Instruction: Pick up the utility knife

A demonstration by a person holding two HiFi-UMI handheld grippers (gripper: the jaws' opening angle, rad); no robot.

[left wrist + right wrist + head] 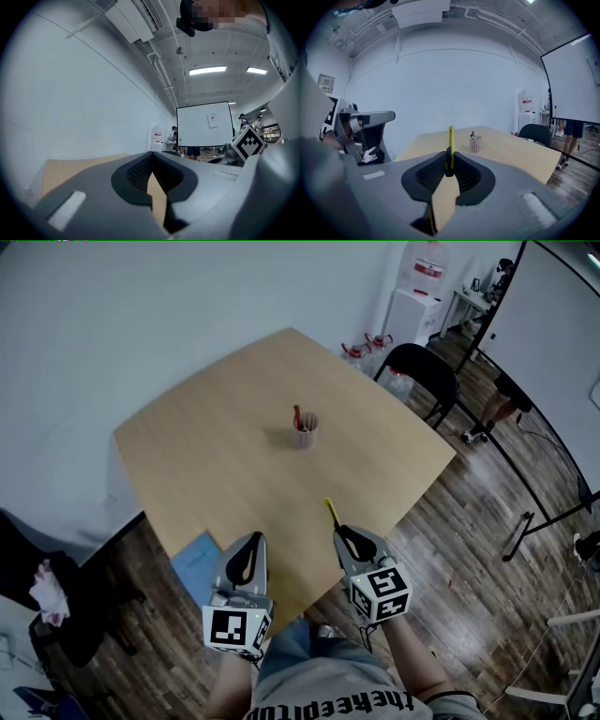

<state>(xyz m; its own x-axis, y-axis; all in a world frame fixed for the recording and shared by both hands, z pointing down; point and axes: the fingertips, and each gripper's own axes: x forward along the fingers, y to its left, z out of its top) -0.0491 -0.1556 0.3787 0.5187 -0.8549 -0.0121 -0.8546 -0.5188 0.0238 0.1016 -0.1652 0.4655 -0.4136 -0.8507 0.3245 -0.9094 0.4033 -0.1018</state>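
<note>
My right gripper [342, 533] is shut on a yellow utility knife [331, 512], held above the near edge of the wooden table [216, 465]. In the right gripper view the knife [451, 140] stands upright, pinched between the black pads of the right gripper [449, 161], its yellow end sticking out past the tips. My left gripper [252, 540] hovers beside it to the left, over the table's near corner. In the left gripper view the left gripper [151, 159] has its tips together and nothing between them.
A mesh pen cup [305, 430] with a red item stands mid-table, also seen as the cup [476, 143]. A black chair [422, 371] sits at the far right edge. A blue object [197, 563] lies on the floor by the near-left side. A person [502, 399] stands beyond the chair.
</note>
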